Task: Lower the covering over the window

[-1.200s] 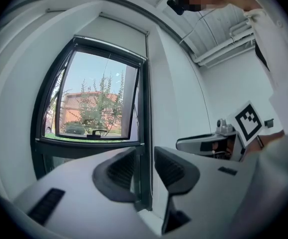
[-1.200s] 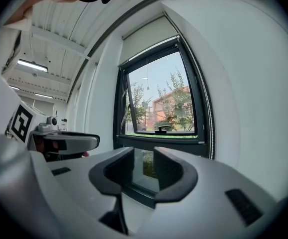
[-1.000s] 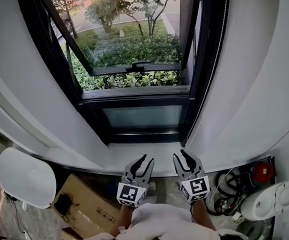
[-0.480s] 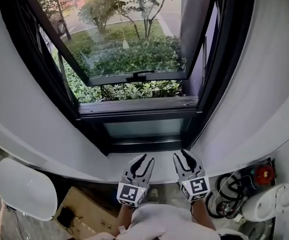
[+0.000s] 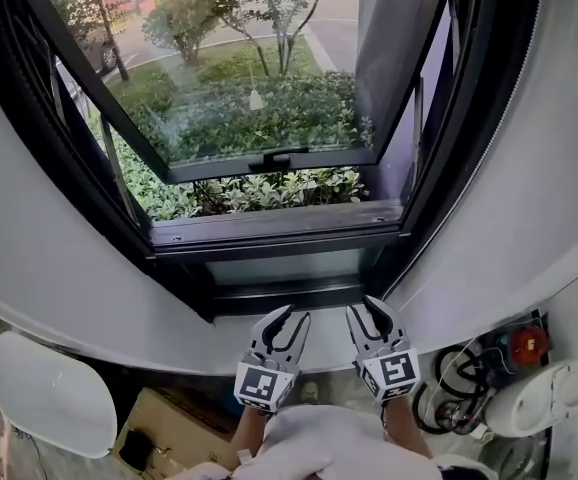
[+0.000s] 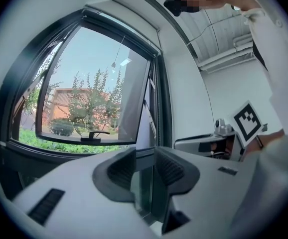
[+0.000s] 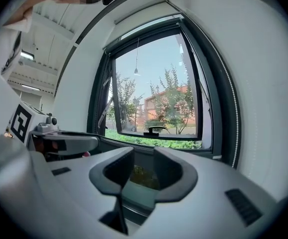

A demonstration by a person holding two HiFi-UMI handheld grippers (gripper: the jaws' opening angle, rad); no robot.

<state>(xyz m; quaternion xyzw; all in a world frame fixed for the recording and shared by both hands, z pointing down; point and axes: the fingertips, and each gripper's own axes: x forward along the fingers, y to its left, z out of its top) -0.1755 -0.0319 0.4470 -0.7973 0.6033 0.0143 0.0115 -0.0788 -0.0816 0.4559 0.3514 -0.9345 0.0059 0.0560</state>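
Window (image 5: 259,118): sash tilted out, handle (image 5: 287,157) at its lower rail. Blind (image 7: 140,12) sits rolled at top of frame in right gripper view; glass uncovered. Pull (image 5: 256,99) hangs on its cord in front of glass, approx. mid-width. Bead chain (image 7: 237,118) runs down the frame's right side.

L gripper (image 5: 292,318) and R gripper (image 5: 365,311): side by side below the window, over the sill (image 5: 209,338), pointing at the lower pane. Apart from pull and chain.

L fingers (image 6: 121,169): released, gap shows only the lower pane and frame. R fingers (image 7: 170,172): released, same; nothing between.

Floor level: white seat (image 5: 49,393) at left, box (image 5: 169,428) next to it, cables (image 5: 459,403) and red part (image 5: 527,346) at right.
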